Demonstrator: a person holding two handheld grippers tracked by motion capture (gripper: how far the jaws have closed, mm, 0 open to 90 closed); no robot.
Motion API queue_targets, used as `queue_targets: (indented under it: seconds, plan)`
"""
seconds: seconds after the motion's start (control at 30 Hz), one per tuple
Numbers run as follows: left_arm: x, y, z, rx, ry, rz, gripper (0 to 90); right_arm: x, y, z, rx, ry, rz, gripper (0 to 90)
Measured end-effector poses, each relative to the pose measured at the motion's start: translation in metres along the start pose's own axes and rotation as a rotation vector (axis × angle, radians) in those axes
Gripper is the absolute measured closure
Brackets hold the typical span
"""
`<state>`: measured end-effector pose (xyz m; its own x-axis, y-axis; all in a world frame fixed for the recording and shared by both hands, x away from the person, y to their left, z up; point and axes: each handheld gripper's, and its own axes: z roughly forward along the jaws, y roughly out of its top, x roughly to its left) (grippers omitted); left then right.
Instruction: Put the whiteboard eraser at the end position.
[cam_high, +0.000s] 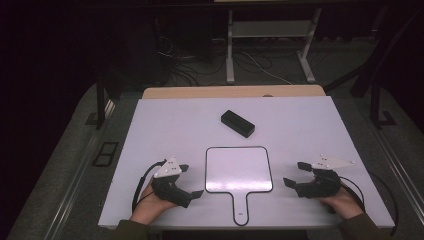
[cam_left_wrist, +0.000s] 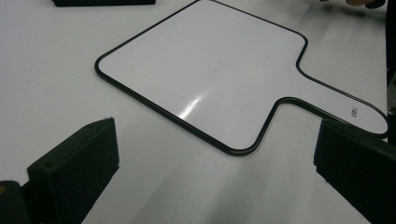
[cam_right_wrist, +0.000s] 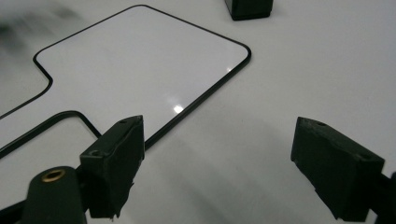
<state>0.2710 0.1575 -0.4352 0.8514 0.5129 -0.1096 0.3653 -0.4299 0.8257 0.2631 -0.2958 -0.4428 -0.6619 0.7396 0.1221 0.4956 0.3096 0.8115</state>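
The left gripper (cam_high: 190, 181) and right gripper (cam_high: 296, 173) rest wide-jawed and empty near the white counter's (cam_high: 150, 130) front edge. Between them lies an untouched white paddle-shaped board with black rim (cam_high: 239, 171); a black rectangular block (cam_high: 237, 123) sits toward the back. Nothing looks begun.

On the white table (cam_high: 150, 130) there is one paddle-shaped whiteboard (cam_high: 239, 170) and one black box-like eraser (cam_high: 237, 123). Two grippers: left gripper (cam_high: 191, 181), right gripper (cam_high: 296, 173).
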Motion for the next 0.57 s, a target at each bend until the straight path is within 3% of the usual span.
queue_targets:
  seconds: [0.57]
  plan:
    - [0.0004,0.0006,0.0019,-0.001,-0.007,0.001,0.0,-0.001,-0.0037,0.0,0.011,-0.003,0.003,16.2]
